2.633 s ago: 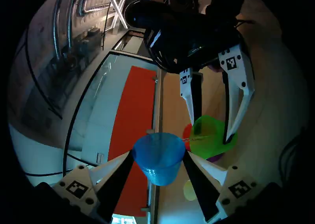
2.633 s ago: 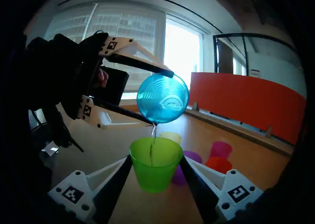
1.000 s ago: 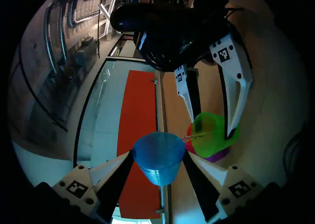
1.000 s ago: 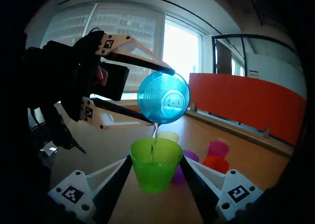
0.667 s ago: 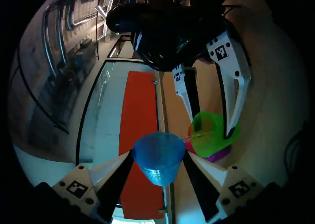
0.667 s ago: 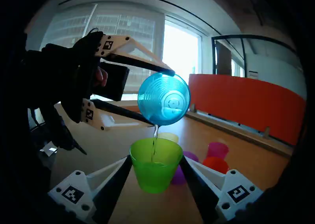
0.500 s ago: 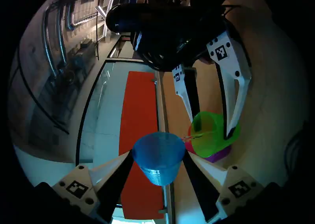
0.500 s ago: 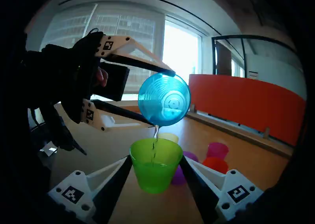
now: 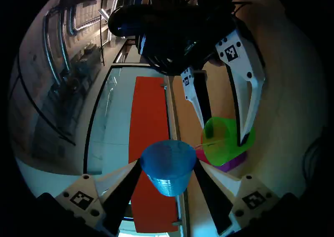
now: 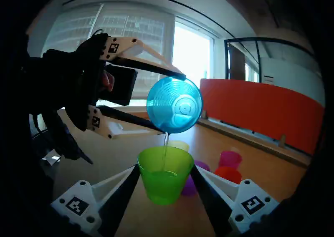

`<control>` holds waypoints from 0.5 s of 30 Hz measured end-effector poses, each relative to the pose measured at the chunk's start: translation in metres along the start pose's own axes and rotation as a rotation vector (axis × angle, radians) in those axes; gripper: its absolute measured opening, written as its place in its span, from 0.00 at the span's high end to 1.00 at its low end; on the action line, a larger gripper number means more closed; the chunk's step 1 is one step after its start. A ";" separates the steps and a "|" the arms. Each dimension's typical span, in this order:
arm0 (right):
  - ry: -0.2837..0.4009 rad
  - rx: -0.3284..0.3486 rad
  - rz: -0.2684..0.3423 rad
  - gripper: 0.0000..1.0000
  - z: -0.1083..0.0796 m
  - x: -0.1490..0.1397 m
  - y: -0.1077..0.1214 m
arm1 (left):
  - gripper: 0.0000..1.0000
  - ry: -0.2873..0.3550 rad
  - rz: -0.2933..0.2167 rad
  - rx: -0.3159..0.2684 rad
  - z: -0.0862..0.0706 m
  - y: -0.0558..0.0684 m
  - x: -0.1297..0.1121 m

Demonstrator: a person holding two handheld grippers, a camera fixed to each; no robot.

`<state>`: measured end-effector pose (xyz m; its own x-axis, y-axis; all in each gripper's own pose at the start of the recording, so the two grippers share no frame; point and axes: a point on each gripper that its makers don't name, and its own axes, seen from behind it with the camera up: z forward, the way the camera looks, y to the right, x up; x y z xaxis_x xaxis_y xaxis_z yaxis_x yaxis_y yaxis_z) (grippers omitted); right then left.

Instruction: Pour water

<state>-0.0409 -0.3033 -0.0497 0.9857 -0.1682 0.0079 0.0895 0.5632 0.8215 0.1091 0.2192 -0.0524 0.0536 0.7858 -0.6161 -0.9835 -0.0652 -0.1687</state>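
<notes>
Left gripper (image 10: 172, 103) clamps the tilted blue cup (image 10: 174, 104) above the green cup (image 10: 165, 180), which the right gripper (image 10: 165, 168) grips.
Water stream (image 10: 165, 147) drops into the part-filled green cup; spare cups (image 10: 230, 157) stand just behind it, open table (image 10: 267, 166) reaching right to a red partition (image 10: 267, 107).

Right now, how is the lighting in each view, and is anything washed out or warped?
Right gripper view: the window is blown out white, so the blue cup is backlit and the thin water stream into the green cup is faint. Left gripper view: fisheye bows the orange partition; the top is underexposed.
</notes>
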 end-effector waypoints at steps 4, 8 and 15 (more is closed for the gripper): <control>0.001 0.000 0.001 0.09 0.000 0.001 0.001 | 0.12 0.002 0.004 0.007 -0.001 -0.003 0.000; 0.002 -0.002 -0.001 0.09 0.000 0.002 0.001 | 0.12 0.002 0.009 0.013 -0.001 -0.005 0.000; 0.003 -0.003 -0.002 0.09 0.000 0.002 0.001 | 0.12 0.000 0.016 0.019 -0.001 -0.006 0.000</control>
<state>-0.0385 -0.3034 -0.0487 0.9859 -0.1673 0.0047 0.0920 0.5651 0.8199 0.1153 0.2190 -0.0522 0.0383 0.7848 -0.6185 -0.9873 -0.0659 -0.1447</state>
